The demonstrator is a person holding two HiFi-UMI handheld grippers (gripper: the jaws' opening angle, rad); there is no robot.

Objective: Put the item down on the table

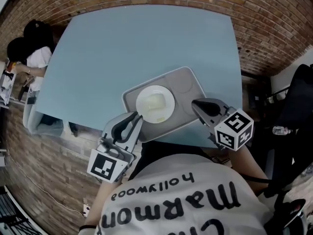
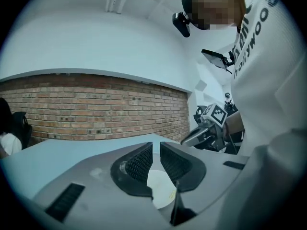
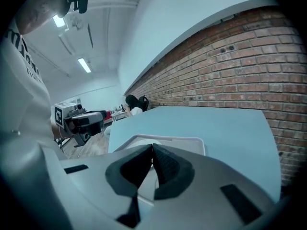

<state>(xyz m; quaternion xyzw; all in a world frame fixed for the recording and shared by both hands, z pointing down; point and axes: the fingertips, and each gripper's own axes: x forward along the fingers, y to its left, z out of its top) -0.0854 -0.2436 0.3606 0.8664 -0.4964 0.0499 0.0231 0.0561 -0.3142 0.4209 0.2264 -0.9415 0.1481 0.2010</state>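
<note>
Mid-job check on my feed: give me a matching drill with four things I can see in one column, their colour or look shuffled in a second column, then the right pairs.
Things:
1. table
2. tray
3. plate
4. wall

Looks:
A. white and round
B. reddish-brown brick
C. light blue
D. grey, with rounded corners

Pairs: 1-C, 2-D, 3-A, 4-B
</note>
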